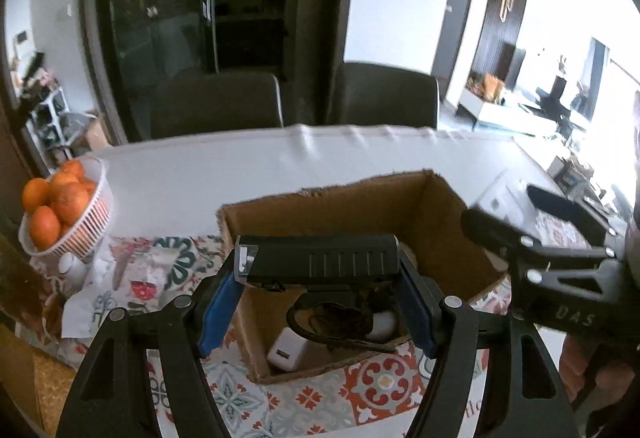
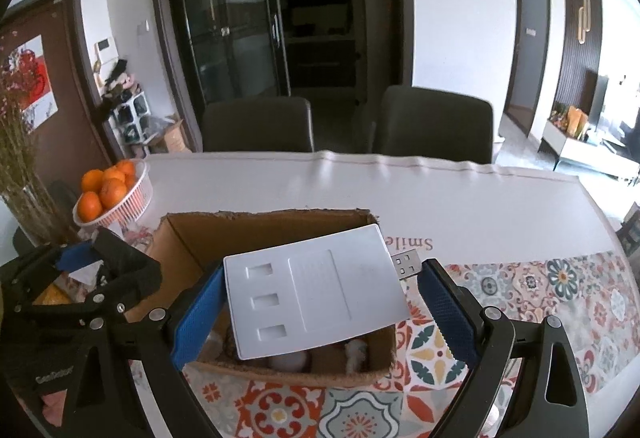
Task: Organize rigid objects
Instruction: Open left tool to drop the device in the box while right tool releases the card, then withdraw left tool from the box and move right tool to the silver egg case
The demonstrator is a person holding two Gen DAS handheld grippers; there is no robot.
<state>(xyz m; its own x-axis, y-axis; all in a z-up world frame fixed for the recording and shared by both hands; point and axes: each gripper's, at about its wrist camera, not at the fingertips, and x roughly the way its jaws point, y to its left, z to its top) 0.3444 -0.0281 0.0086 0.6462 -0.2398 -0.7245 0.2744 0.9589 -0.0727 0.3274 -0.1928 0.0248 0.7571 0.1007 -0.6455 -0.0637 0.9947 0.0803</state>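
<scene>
My left gripper (image 1: pixel 318 272) is shut on a black ribbed device (image 1: pixel 320 258) with a dark strap hanging under it. It hangs over an open cardboard box (image 1: pixel 360 206). Inside the box lie a white charger (image 1: pixel 286 352) and a small white round thing (image 1: pixel 382 322). My right gripper (image 2: pixel 322 272) is shut on a flat white device (image 2: pixel 320 290) whose USB plug (image 2: pixel 406 264) sticks out to the right. It hovers over the near part of the same box (image 2: pixel 240 230). Each gripper shows in the other's view, the right gripper (image 1: pixel 524 216) at the right and the left gripper (image 2: pixel 102 262) at the left.
A white basket of oranges (image 2: pixel 112 190) stands on the table's left, beside a glass vase of dried stems (image 2: pixel 24 174). A patterned cloth (image 2: pixel 520 286) covers the near table. Two dark chairs (image 2: pixel 432 122) stand behind the far edge.
</scene>
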